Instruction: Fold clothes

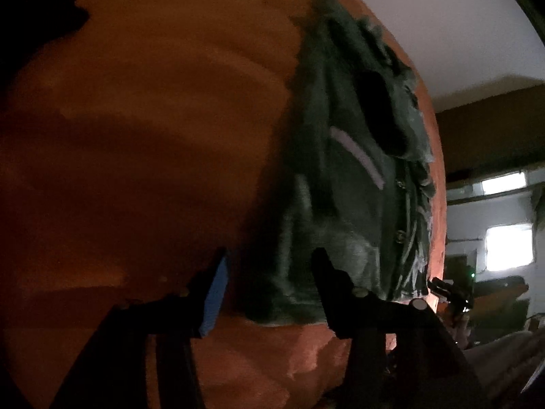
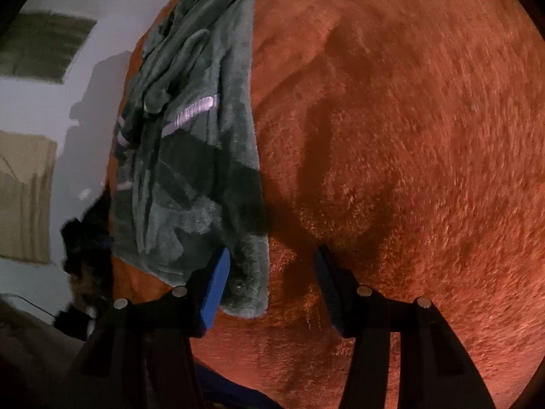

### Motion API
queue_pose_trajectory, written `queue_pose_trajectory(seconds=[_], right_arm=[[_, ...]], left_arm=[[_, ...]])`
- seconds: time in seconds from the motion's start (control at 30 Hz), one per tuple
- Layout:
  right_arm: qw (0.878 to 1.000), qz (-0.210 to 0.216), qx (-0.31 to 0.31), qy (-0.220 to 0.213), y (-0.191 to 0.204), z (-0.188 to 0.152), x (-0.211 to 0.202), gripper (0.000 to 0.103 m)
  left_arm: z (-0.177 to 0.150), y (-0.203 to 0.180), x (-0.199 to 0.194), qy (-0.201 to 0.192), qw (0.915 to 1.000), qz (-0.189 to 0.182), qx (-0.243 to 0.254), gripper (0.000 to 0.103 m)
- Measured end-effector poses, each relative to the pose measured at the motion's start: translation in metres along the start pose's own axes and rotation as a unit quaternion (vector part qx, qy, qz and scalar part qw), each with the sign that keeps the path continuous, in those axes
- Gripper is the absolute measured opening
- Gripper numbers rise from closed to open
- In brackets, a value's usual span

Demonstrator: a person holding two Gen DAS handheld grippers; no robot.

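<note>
Left gripper [image 1: 269, 283]: jaws stand moderately apart, nothing pinched. Its blue-padded finger [image 1: 214, 301] is over bare blanket; the black finger is in front of the garment's near hem. Whether either finger touches fabric cannot be told in the dim left wrist view.

Right gripper [image 2: 272, 283]: jaws at a similar moderate gap, nothing between the pads. The near corner of the garment lies in front of its blue-padded finger [image 2: 216, 293], at about 9 o'clock of the gap; the gap itself shows only blanket. Contact cannot be told.

Green fleece garment [image 2: 201, 156]: plush, grey-green, with pale lilac stripes [image 2: 196, 110]. It lies on the orange blanket [image 2: 408, 136], near the blanket's edge.
- Right wrist view: the long axis runs from about 6 o'clock, at the hem near the gripper, to 12 o'clock, where bunched folds reach the frame's top. One long edge is straight, facing 3 o'clock; the side toward 9 o'clock is rumpled.
- Left wrist view: the garment [image 1: 357, 177] sits right of centre, with the same near-to-far axis and the crumpled end at about 1 o'clock. A row of small buttons [image 1: 399, 235] runs along its 3 o'clock side.

Pose: both grippers point steeply down and forward at the blanket, flanking the garment's near hem, the left at its left corner and the right at its right. A pale wall [image 2: 85, 0] shows beyond the blanket's edge.
</note>
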State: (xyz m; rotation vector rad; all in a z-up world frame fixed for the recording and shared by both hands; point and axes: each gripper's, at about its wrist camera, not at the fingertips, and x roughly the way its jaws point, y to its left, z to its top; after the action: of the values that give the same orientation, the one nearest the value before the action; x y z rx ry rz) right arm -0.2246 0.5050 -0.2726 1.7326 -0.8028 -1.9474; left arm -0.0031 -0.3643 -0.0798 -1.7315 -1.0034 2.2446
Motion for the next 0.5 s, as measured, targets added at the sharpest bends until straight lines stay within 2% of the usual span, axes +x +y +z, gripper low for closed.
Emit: queue_pose_trajectory(seconds=[0.17,0.23,0.33,0.43,0.5], right_arm=[[0.999,0.032,0.000,0.002,-0.005,0.000,-0.001,0.051],[0.999,0.051,-0.002,0.009,-0.004,0.001,0.002,0.051],[0.998,0.064,0.004,0.021,-0.007,0.001,0.011,0.051],[0.997,0.077,0.014,0.022,-0.012,0.000,0.016,0.051],[0.996,0.089,0.022,0.022,-0.015,0.000,0.014,0.052]], left_arm=[[-0.009,0.012,0.011,0.018,0.9996,-0.018,-0.010,0.052],[-0.012,0.012,0.016,0.038,0.9979,-0.049,-0.017,0.052],[-0.018,0.006,0.027,0.062,0.9962,-0.061,-0.011,0.052],[-0.022,0.004,0.033,0.061,0.9962,-0.062,-0.009,0.053],[-0.022,0.006,0.033,0.060,0.9947,-0.080,-0.021,0.053]])
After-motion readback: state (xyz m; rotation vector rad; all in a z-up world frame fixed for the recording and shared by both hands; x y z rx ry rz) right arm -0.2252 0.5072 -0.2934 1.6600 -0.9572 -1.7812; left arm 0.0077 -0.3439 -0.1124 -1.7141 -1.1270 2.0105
